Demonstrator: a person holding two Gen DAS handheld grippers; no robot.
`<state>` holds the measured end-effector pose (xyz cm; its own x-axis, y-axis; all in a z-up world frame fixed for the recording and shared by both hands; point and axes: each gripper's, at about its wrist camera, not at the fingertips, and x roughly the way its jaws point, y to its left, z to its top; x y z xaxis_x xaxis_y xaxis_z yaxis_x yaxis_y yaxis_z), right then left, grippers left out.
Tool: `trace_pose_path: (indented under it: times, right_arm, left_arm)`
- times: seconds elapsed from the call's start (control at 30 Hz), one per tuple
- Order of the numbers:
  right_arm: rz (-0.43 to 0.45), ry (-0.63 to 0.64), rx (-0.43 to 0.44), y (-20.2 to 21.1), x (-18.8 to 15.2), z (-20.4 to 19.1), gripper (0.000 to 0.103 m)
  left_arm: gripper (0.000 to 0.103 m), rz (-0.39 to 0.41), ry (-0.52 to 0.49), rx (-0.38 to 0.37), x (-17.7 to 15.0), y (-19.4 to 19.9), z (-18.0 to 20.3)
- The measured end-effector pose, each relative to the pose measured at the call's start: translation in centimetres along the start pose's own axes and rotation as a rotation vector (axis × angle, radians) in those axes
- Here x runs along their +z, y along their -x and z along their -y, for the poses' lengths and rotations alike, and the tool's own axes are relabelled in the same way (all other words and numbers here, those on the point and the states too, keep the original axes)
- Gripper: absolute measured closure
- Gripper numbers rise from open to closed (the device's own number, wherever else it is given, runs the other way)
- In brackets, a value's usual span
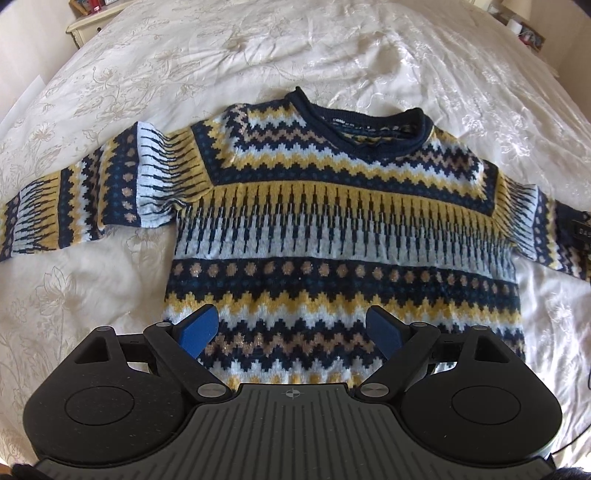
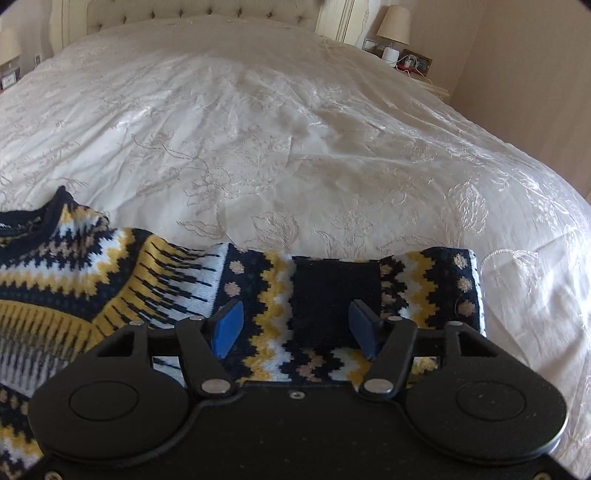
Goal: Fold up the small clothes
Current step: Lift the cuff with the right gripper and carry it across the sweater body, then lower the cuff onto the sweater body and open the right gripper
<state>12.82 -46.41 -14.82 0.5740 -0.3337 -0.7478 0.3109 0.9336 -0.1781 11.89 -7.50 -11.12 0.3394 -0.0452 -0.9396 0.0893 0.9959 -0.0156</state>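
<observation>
Soft daylight, mildly bright; sheen glints on the embroidered cream satin bedspread (image 2: pixel 332 147) beyond the tongs; fisheye bends edges, corners dark.

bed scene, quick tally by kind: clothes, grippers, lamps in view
sweater: 1
grippers: 2, left gripper and right gripper
lamps: 2, right bedside lamp and left bedside lamp
total: 5

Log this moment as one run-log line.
stage: sweater flat on bed, unfolded | left gripper: open above hem | right gripper: open over sleeve cuff
</observation>
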Motion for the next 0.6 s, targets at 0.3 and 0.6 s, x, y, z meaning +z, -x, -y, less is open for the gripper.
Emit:
trace_pose_path:
  times: [0.3, 0.6]
  right_arm:
    - [-0.075, 0.172, -0.071, -4.5, -1.7, -0.7, 0.039]
    - [-0.067, 0.03, 0.042, -1.7, -0.6, 2.8, 0.086]
  left_arm:
    - [0.016, -0.05, 0.006, 0.03, 0.3, -1.4, 0.8]
    - [0.016, -0.023, -0.023, -0.009, 0.5, -1.5, 1.0]
